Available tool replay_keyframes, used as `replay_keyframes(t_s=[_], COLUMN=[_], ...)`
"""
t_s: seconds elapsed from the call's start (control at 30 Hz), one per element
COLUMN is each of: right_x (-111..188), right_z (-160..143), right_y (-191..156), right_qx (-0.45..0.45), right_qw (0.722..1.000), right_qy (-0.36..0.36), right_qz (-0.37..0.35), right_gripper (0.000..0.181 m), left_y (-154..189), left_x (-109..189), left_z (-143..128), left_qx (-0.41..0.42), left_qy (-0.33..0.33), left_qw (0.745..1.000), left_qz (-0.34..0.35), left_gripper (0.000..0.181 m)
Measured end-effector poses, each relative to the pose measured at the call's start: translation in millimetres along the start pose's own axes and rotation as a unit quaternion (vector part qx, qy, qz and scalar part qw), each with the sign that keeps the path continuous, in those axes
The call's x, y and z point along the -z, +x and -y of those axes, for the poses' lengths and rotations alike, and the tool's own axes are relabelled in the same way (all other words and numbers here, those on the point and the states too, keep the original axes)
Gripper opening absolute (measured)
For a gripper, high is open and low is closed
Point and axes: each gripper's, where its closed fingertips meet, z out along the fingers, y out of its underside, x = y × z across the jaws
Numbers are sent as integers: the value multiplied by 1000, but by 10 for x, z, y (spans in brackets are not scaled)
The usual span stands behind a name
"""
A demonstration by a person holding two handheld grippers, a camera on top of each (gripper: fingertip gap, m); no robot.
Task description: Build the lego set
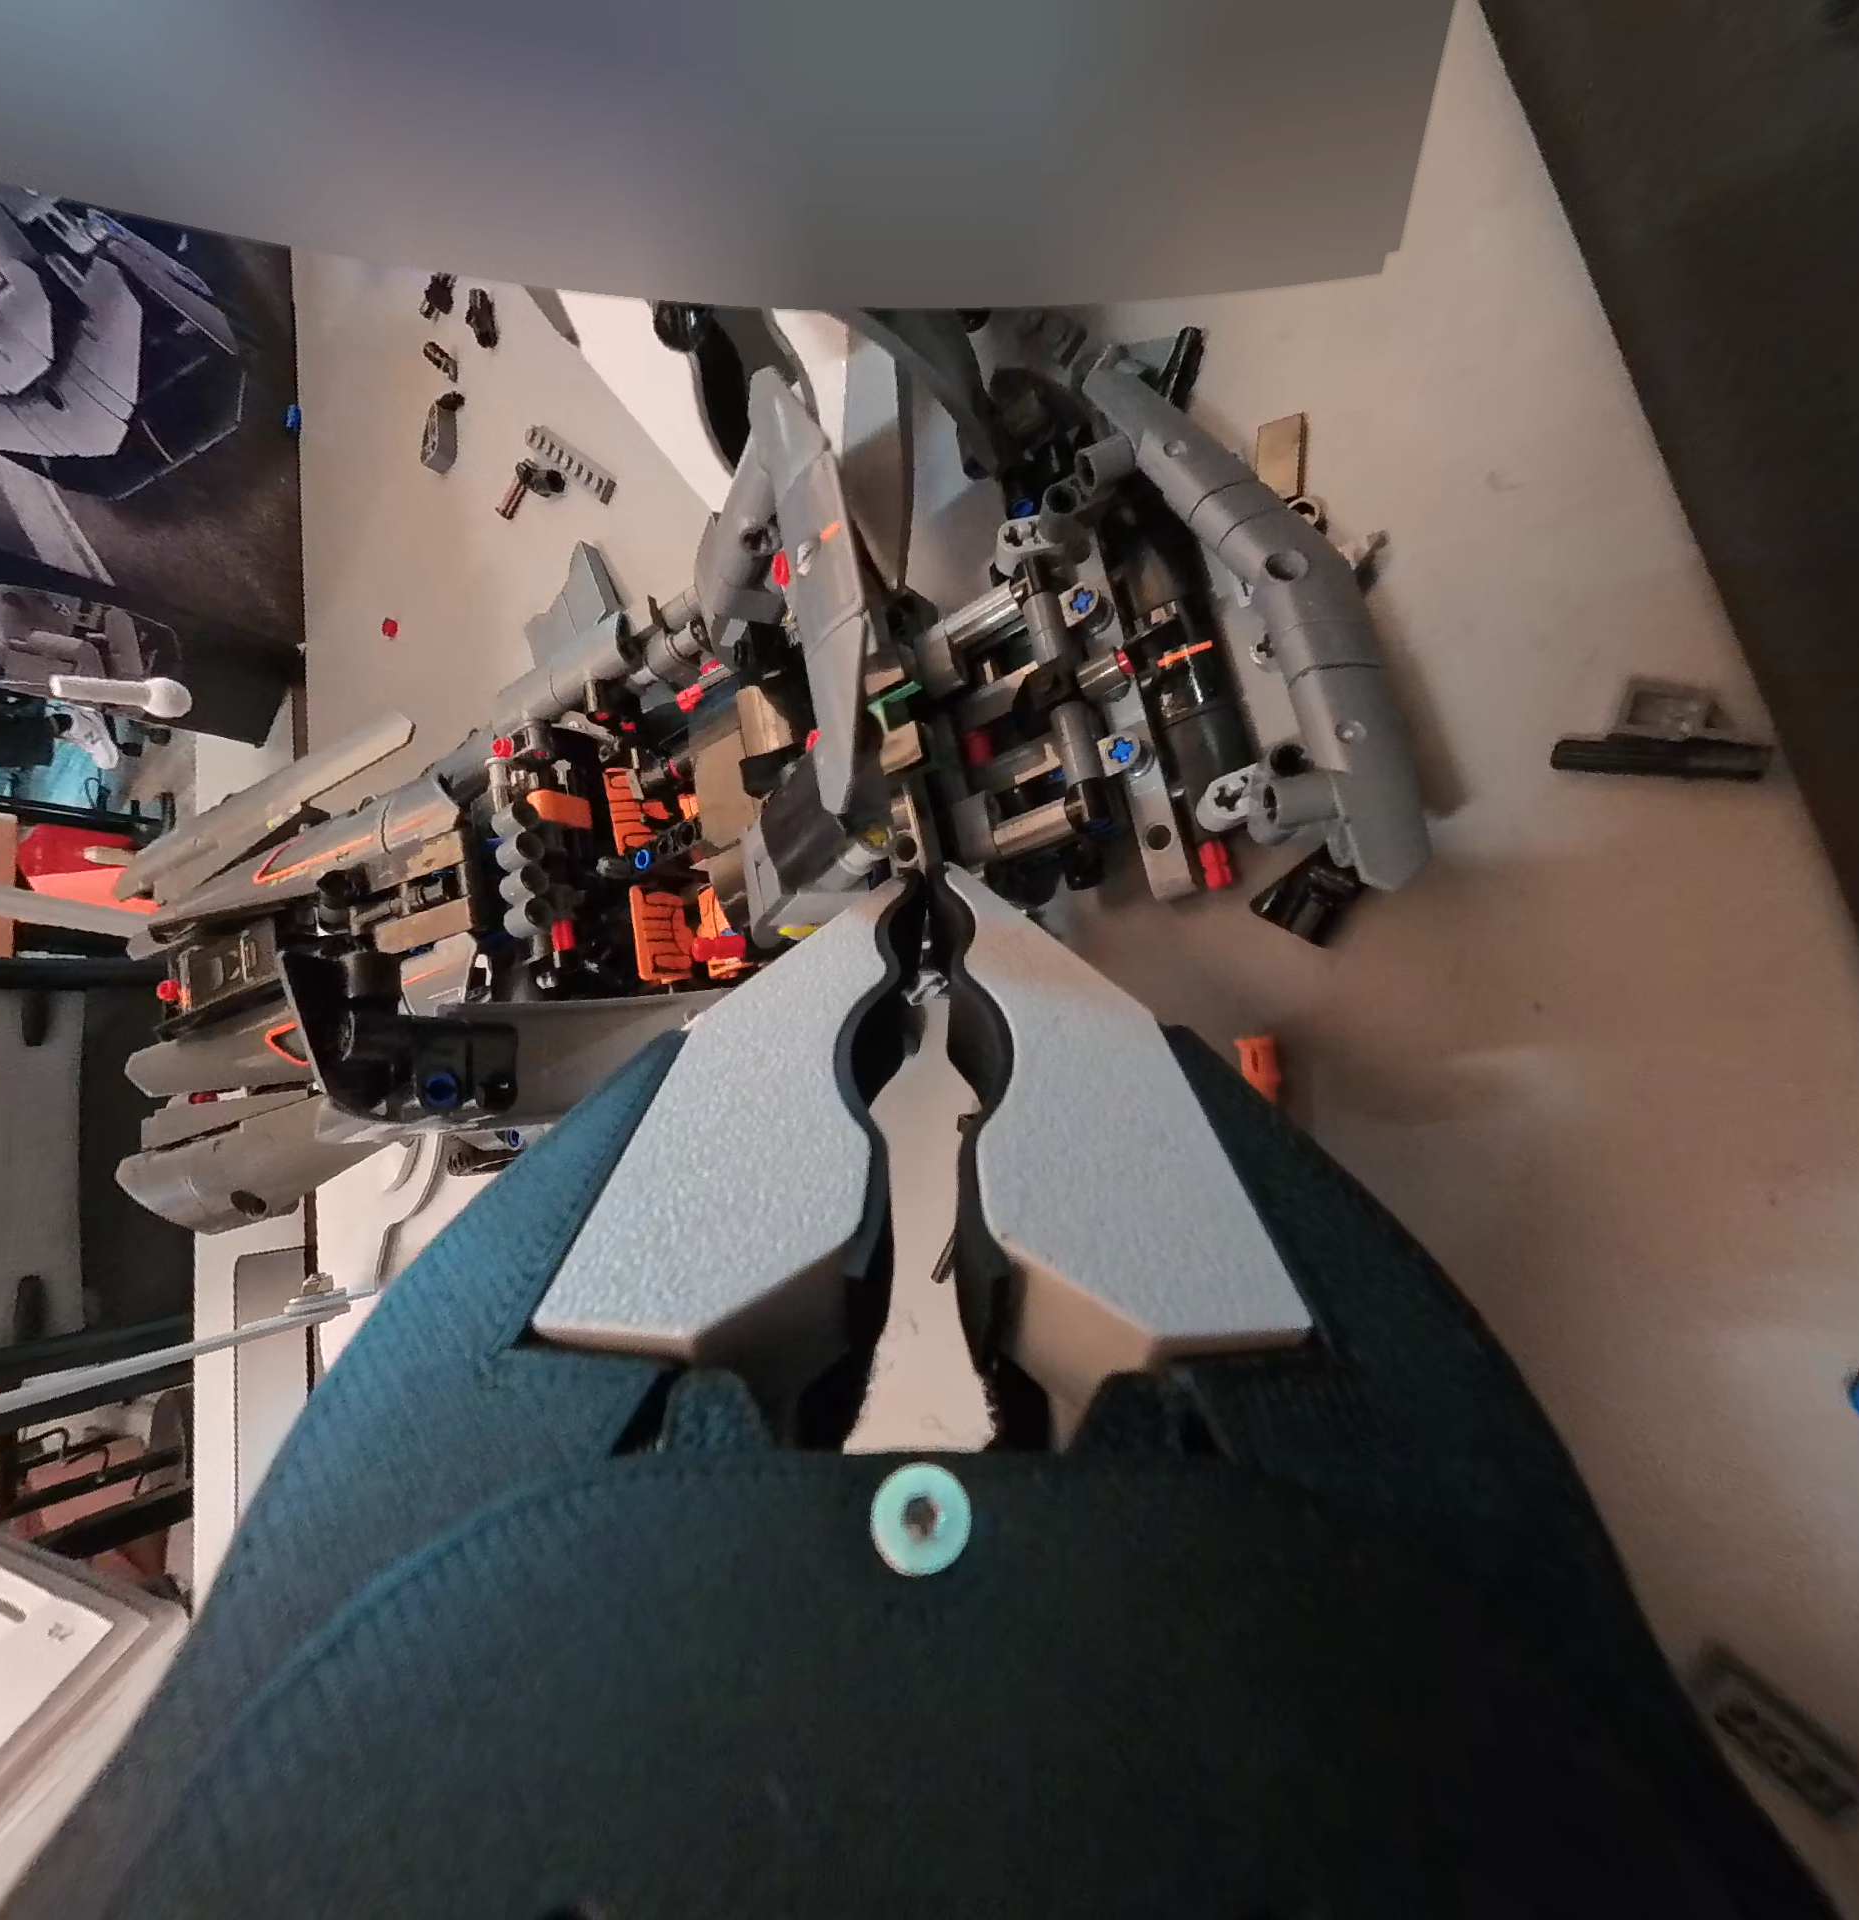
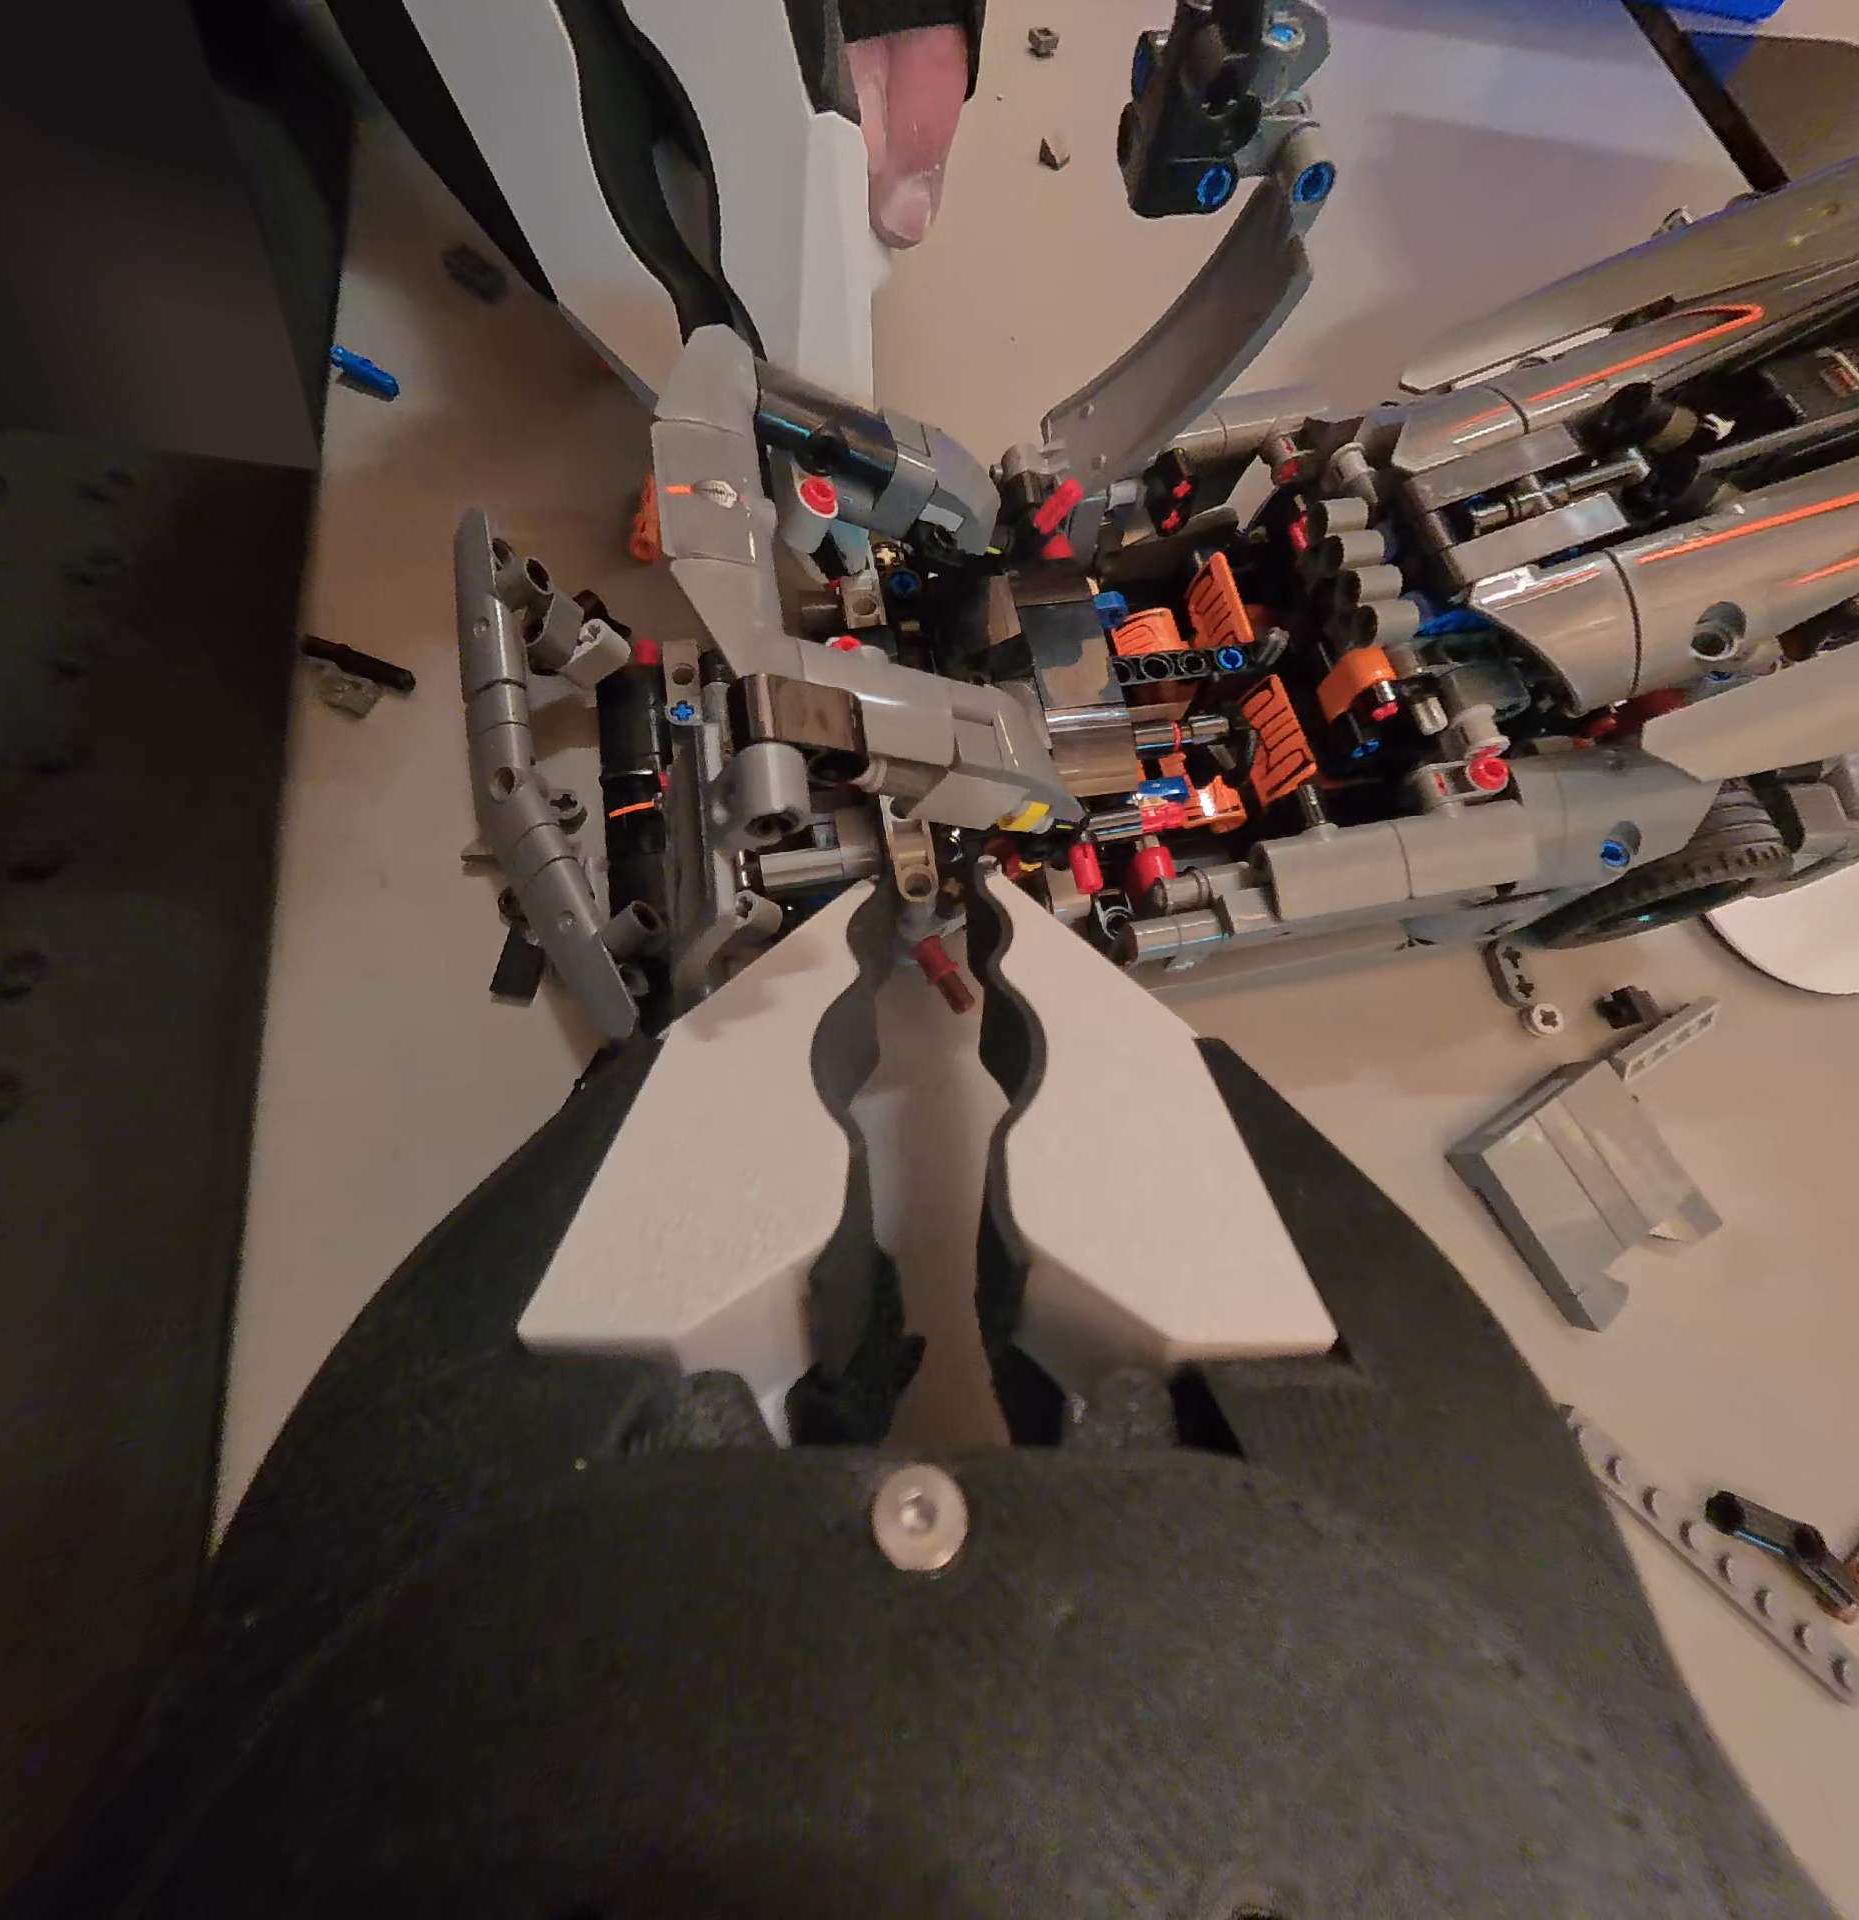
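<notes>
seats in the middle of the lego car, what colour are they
Orange with black ribbing; the seats show best in the right wrist view, inside the grey lego car.

The work surface is a pale beige table [image 1: 1527, 1091] with a smooth matte top, lit warmly and unevenly, brighter toward the middle. Beyond its far edge in the right wrist view lies a dark surface [image 2: 104, 727] studded with rows of small round bumps. In the left wrist view, shelving [image 1: 63, 1039] with mixed coloured items stands past the table edge
</notes>
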Motion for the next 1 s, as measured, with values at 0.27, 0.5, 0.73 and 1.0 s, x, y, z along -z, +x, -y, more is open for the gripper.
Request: replay_keyframes(t_s=[0.27, 0.5, 0.73, 1.0], right_x=[-10, -11, -7, -2], right_z=[-10, -8, -6, -4], right_y=[1, 7, 5, 0], right_qx=[-6, -4, -10, -15], right_qw=[1000, 1000, 1000, 1000], right_qy=[-1, 2, 6, 8], right_qz=[0, -4, 1, 5], right_gripper=[10, 11, 13, 12], left_y=[-1, -17, -28, 47], left_x=[-15, -13, 16, 36], left_z=[28, 43, 74, 54], left_qx=[11, -2, 3, -4], left_qy=[5, 29, 57, 64], left_qw=[1000, 999, 997, 997], left_qz=[2, 22, 44, 42], left_gripper=[0, 0, 0, 15])
